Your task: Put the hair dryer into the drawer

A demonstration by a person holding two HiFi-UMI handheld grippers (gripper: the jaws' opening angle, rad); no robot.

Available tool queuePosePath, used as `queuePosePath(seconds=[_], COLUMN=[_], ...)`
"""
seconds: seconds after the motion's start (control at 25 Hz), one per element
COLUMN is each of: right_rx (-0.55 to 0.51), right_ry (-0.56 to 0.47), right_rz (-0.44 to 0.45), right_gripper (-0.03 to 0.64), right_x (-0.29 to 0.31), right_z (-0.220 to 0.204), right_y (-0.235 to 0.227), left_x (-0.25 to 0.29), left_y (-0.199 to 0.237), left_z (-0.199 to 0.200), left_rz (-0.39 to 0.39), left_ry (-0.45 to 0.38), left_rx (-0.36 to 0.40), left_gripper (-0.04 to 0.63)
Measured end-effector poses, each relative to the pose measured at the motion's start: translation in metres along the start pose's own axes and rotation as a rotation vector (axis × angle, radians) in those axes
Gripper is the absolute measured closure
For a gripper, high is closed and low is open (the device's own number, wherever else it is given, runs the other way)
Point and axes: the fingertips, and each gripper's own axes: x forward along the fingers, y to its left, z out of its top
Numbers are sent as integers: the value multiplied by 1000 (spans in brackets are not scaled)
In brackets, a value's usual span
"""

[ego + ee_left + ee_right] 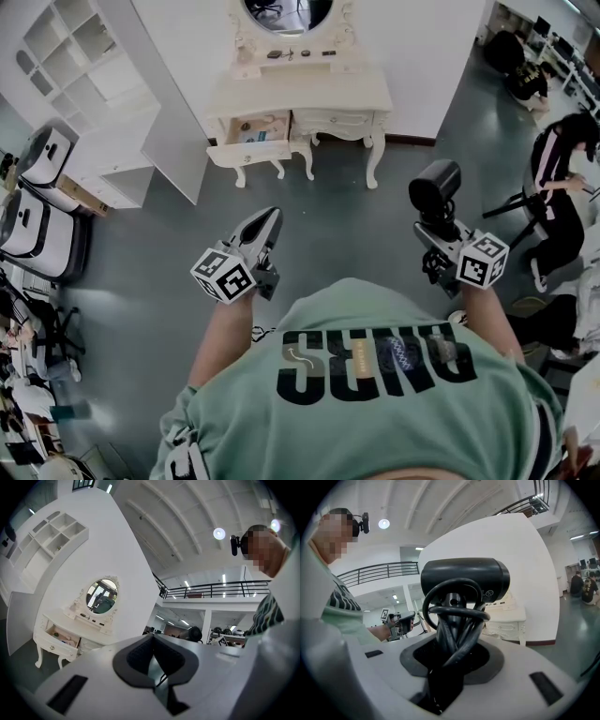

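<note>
The black hair dryer (434, 190) stands upright in my right gripper (439, 234), which is shut on its handle. In the right gripper view the dryer (464, 581) has its cord wound around the handle between the jaws of the right gripper (450, 653). My left gripper (267, 223) is shut and empty, its pads touching in the left gripper view (153, 644). Ahead stands a white dressing table (300, 94) whose left drawer (251, 131) is pulled open; the same drawer (61, 639) shows small items inside. Both grippers are held over the floor, well short of the table.
A tall white shelf unit (94, 84) leans at the left, with grey cases (37, 187) beside it. A seated person (562, 187) and desks are at the right. An oval mirror (102, 595) tops the dressing table. Grey floor (337, 225) lies between me and the table.
</note>
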Motion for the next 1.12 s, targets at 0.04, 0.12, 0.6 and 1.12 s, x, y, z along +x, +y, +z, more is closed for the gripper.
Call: queuePosePath(seconds=[0.04, 0.12, 0.6, 1.12], right_rx=[-2, -5, 29, 23], right_ry=[0, 6, 23, 33], right_rz=[5, 13, 9, -67], right_gripper=[491, 491, 491, 491], right_x=[-4, -9, -31, 23], right_z=[-1, -1, -19, -7], right_y=[-6, -22, -66, -86], left_x=[7, 24, 78, 108], left_y=[-4, -10, -34, 37], left_z=[-2, -7, -42, -29], left_rz=[-1, 0, -23, -97], left_ry=[-2, -2, 57, 57], left_rx=[-2, -4, -1, -34], left_gripper=[591, 591, 591, 591])
